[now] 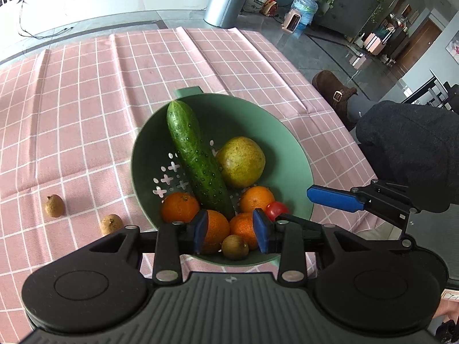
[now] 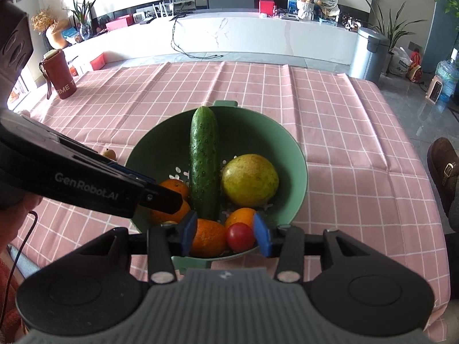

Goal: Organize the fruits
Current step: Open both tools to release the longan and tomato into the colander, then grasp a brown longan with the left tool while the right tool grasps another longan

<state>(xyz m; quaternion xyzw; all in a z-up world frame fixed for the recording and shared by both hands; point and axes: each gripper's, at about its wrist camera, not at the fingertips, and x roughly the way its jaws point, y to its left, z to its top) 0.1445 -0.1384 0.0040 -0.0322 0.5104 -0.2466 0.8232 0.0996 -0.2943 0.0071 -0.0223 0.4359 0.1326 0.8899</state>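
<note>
A green colander bowl point(image 1: 298, 154) point(image 2: 301, 157) on the pink checked cloth holds a cucumber point(image 1: 198, 160) point(image 2: 204, 163), a yellow-green pear point(image 1: 241, 162) point(image 2: 249, 180), several oranges point(image 1: 179, 206), a cherry tomato point(image 1: 276, 209) point(image 2: 239, 236) and a small brown fruit point(image 1: 234, 247). My left gripper point(image 1: 231, 230) hangs open over the bowl's near side, the small brown fruit loose below its pads. My right gripper point(image 2: 225, 233) is open too, with the tomato and an orange point(image 2: 208, 236) beneath its gap, unpressed. Two more small brown fruits point(image 1: 54, 205) point(image 1: 111, 224) lie on the cloth to the left.
A red tumbler point(image 2: 61, 76) stands at the table's far left corner. The table's right edge point(image 1: 338, 120) drops to the floor, where a brown shoe point(image 1: 332, 91) and a dark sleeve point(image 1: 410, 149) show. A metal bin point(image 2: 368, 54) stands beyond the table.
</note>
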